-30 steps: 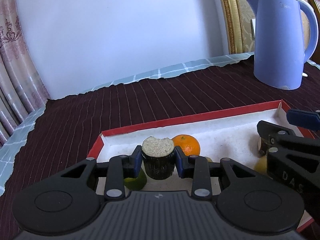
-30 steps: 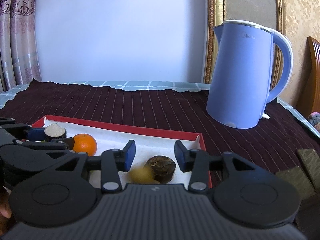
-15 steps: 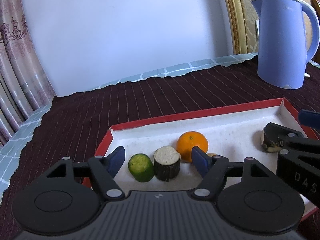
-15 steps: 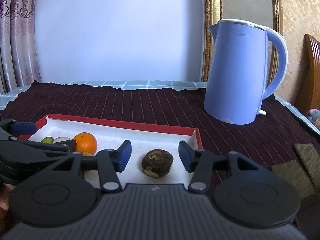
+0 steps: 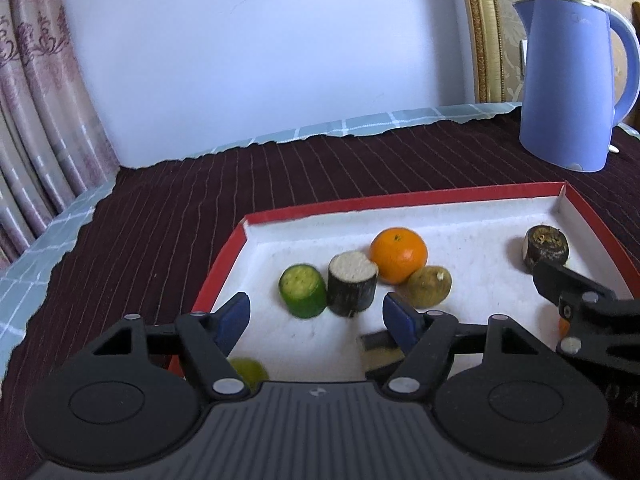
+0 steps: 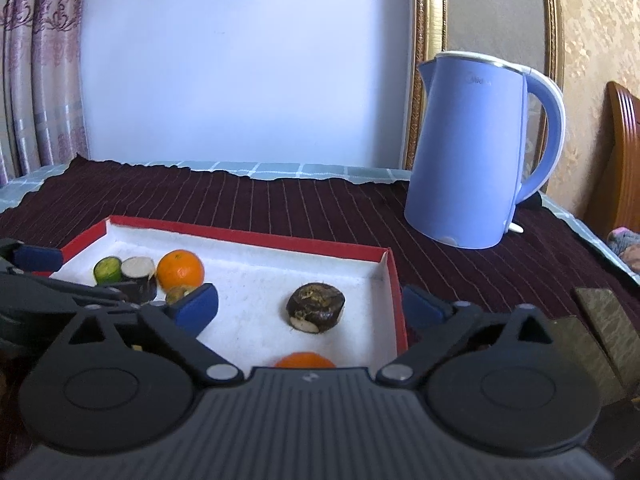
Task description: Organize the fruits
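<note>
Dark maroon ribbed tablecloth (image 5: 168,216), blue electric kettle (image 5: 568,80) upper right, red-rimmed white tray (image 5: 400,200) mid-frame holding round orange (image 5: 398,254), green cut fruit (image 5: 302,290), left gripper (image 5: 316,316) open, empty, right gripper (image 6: 310,306) opening, gripping nothing, around dark brown fruit (image 6: 316,306).

fruits (image 5: 394,258) in tray (image 5: 400,204), kettle (image 5: 568,92) behind on cloth (image 5: 200,208)

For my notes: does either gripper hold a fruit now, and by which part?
Nothing is held. The left gripper is open and empty; the right gripper is opening, with nothing between its pads.

Blue kettle (image 6: 476,152) upright on bench w/ maroon cloth (image 6: 280,204), rear right. Pink curtain (image 5: 36,120) at left; gilt frame (image 6: 424,60) behind kettle.
</note>
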The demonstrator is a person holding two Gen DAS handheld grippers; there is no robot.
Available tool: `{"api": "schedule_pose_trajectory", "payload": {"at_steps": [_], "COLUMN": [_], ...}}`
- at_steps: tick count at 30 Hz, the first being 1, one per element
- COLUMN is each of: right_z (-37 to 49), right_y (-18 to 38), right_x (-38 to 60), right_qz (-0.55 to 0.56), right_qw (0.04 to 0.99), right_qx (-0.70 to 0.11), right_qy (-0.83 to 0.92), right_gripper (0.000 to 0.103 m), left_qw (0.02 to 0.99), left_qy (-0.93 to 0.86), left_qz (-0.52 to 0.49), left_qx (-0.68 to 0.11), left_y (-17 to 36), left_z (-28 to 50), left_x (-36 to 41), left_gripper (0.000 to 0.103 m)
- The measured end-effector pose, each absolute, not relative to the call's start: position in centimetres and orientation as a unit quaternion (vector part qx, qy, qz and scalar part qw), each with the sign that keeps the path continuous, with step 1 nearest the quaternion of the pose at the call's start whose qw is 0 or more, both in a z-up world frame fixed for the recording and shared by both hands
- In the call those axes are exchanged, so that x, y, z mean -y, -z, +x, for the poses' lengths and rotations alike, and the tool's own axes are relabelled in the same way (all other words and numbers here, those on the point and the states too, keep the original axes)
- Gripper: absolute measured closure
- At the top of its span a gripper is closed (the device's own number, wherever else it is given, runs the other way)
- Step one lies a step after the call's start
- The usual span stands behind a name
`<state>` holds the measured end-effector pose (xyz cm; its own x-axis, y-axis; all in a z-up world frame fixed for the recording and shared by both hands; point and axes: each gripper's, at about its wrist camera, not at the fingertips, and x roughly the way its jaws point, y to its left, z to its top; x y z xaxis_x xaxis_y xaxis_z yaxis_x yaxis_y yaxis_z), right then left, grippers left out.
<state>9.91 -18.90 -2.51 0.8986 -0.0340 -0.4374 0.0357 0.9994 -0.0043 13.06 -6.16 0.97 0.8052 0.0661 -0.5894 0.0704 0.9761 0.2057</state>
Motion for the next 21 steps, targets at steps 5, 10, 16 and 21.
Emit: {"api": "schedule_pose_trajectory", "payload": {"at_steps": [5, 10, 16, 21], "right_z": [8.8, 7.8, 6.8, 6.1], "right_y": [2.5, 2.7, 3.2, 3.8], "right_x": [18.5, 17.9, 17.7, 17.7], "right_qz": [-0.002, -0.006, -0.001, -0.002], "right_qw": [0.974, 0.974, 0.973, 0.972], "right_qx": [-0.226, -0.228, -0.229, -0.233], "right_qy": [0.007, 0.001, -0.001, -0.002], "right_gripper": [0.0, 0.0, 0.0, 0.0], "left_qw": [0.946, 0.947, 0.945, 0.944], "left_qy": [-0.007, -0.011, -0.012, -0.013], "left_qz": [0.097, 0.092, 0.087, 0.08], "left_qx": [-0.308, -0.309, -0.316, -0.318], "left_y": [-1.2, -1.2, -0.7, -0.5], "left_z": [11.9, 10.9, 10.0, 9.5], "left_x": [5.2, 4.5, 3.9, 3.2], "left_gripper": [0.022, 0.022, 0.019, 0.019]}}
